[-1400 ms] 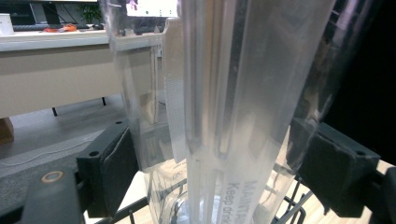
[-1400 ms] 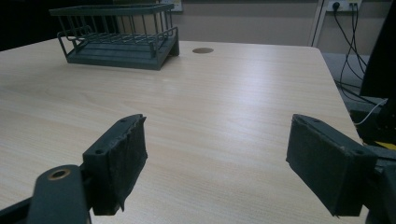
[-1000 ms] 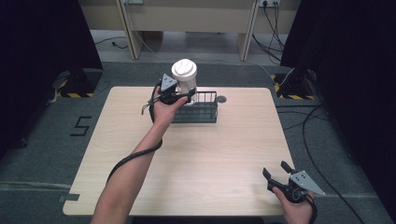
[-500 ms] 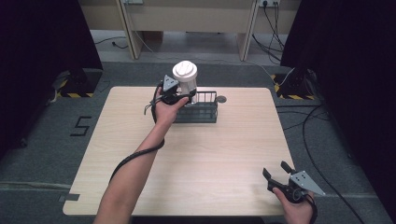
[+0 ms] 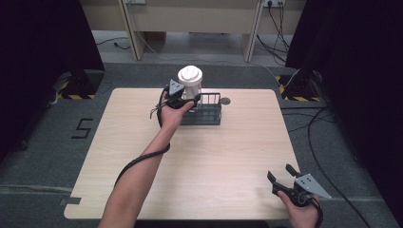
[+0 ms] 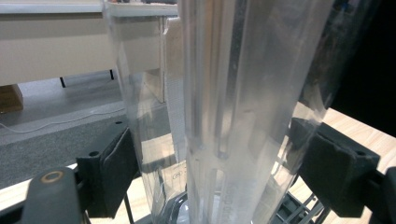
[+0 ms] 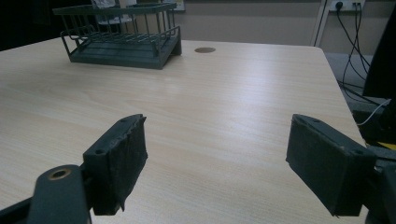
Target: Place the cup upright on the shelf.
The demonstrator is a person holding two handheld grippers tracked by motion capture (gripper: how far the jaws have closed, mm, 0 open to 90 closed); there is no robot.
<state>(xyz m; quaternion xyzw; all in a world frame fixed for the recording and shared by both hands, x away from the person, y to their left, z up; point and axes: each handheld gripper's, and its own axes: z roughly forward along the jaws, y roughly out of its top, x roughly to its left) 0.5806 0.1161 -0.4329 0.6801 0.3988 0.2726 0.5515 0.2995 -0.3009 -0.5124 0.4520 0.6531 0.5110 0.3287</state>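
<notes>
Left gripper [image 5: 189, 101] with the clear plastic container [image 5: 191, 88] drifted slightly across the three high-view frames: white lid [image 5: 190, 75] went up a touch between 1.0 s and 0.5 s ago, then back down a hair. Container is over the near-left end of the black wire rack [image 5: 211, 113], jaws clamped on its ribbed wall [image 6: 224, 116]. Whether its base touches the rack: can't tell.

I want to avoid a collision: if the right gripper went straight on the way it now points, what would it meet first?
Probably nothing soon. The right gripper is open over bare table. The rack lies far ahead and left of its line, so it might pass beside it, though depth is unclear.
</notes>
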